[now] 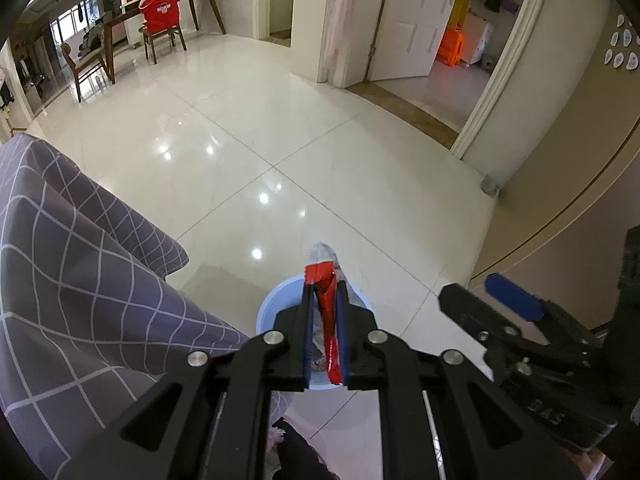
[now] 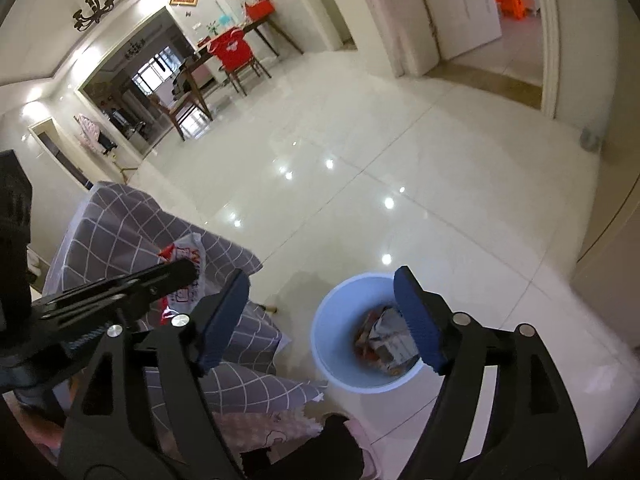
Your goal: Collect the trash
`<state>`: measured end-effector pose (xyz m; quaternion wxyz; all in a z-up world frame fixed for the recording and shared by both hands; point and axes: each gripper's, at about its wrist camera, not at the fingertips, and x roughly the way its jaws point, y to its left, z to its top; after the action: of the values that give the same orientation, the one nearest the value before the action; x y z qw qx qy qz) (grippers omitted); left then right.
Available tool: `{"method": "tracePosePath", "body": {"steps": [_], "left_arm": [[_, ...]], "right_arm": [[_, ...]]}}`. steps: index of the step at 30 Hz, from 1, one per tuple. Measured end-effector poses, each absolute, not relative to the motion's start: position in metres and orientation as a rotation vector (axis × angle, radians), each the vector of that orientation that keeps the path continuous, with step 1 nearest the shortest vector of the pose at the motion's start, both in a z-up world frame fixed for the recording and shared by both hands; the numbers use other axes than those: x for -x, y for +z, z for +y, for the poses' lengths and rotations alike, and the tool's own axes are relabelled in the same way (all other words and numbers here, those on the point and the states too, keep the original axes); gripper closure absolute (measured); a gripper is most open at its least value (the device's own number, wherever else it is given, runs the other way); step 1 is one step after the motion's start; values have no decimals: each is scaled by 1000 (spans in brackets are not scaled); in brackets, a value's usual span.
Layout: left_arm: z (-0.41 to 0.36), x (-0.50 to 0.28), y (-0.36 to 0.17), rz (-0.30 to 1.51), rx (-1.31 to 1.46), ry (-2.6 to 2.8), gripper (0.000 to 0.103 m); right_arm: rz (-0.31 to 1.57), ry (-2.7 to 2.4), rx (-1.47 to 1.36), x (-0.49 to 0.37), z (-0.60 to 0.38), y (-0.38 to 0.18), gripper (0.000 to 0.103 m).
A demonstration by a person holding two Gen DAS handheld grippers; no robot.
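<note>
My left gripper (image 1: 325, 284) is shut on a red and silver wrapper (image 1: 322, 264), which sticks out past the fingertips right above a light blue bin (image 1: 276, 300) on the floor. In the right wrist view the bin (image 2: 332, 332) stands on the tiles with crumpled wrappers (image 2: 384, 340) at its bottom. My right gripper (image 2: 320, 300) hangs over the bin's rim, open, with nothing between its blue pads. The left gripper (image 2: 160, 276) shows side-on at the left of that view, its red and white wrapper (image 2: 188, 256) partly hidden behind the fingers. The right gripper (image 1: 476, 292) also shows at the right edge of the left wrist view.
A grey checked cloth (image 1: 80, 280) covers furniture just left of the bin. Glossy white floor tiles (image 1: 280, 140) stretch ahead to a dining table with chairs (image 1: 160, 28). An open white door (image 1: 412, 20) and a beige wall (image 1: 560, 200) lie to the right.
</note>
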<state>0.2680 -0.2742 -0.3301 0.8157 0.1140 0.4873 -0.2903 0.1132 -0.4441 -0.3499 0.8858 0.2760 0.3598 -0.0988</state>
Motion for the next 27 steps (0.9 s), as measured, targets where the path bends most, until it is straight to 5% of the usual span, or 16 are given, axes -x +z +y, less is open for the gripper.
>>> {"method": "tracePosePath", "body": {"steps": [9, 11, 27], "left_arm": [[-287, -269, -324, 1049, -253, -622, 87], [-289, -273, -323, 1079, -262, -599, 37], [-203, -202, -207, 862, -190, -439, 35]], "right_arm": [[629, -256, -617, -87, -454, -316, 24], [618, -261, -620, -83, -455, -311, 23], [522, -183, -535, -40, -398, -226, 18]]}}
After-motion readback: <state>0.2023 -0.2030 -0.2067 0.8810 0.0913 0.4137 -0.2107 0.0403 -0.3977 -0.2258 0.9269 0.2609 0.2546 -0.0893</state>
